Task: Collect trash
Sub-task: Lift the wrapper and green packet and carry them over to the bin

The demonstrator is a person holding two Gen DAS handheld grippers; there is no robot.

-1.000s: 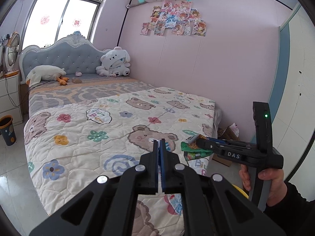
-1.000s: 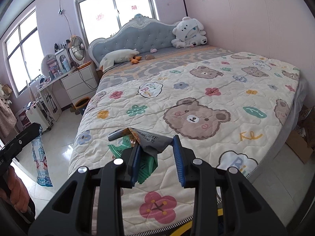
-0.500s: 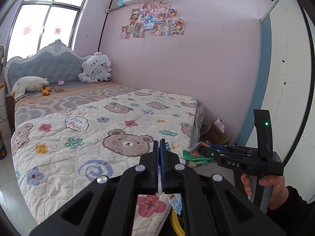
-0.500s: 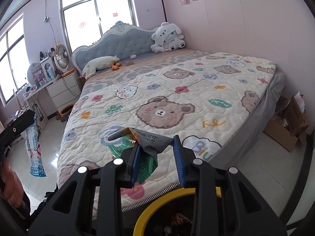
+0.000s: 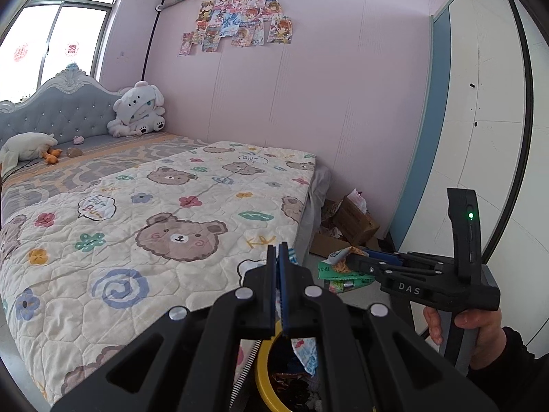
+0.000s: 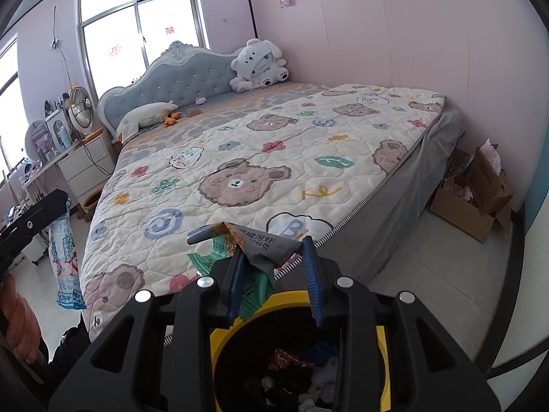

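Observation:
My right gripper [image 6: 274,274] is shut on a bundle of snack wrappers [image 6: 254,243], grey, green and orange, held above the yellow-rimmed trash bin [image 6: 384,370]. The bundle also shows in the left wrist view [image 5: 339,267], in the right gripper [image 5: 353,264]. My left gripper [image 5: 278,257] is shut on a blue and white wrapper [image 5: 305,350] that hangs below its jaws over the bin [image 5: 260,374]. That wrapper also shows at the left of the right wrist view [image 6: 63,257]. The bin holds several pieces of trash.
The bed with a bear-print quilt [image 6: 274,158] fills the middle, with plush toys [image 6: 259,65] at the headboard. An open cardboard box [image 6: 477,199] of scraps stands by the pink wall. A white nightstand [image 6: 85,164] with a fan stands left. A wardrobe [image 5: 487,137] is at right.
Both grippers have moved from over the bed's foot to above the yellow bin, which has come into view below them. Both stay shut on their wrappers.

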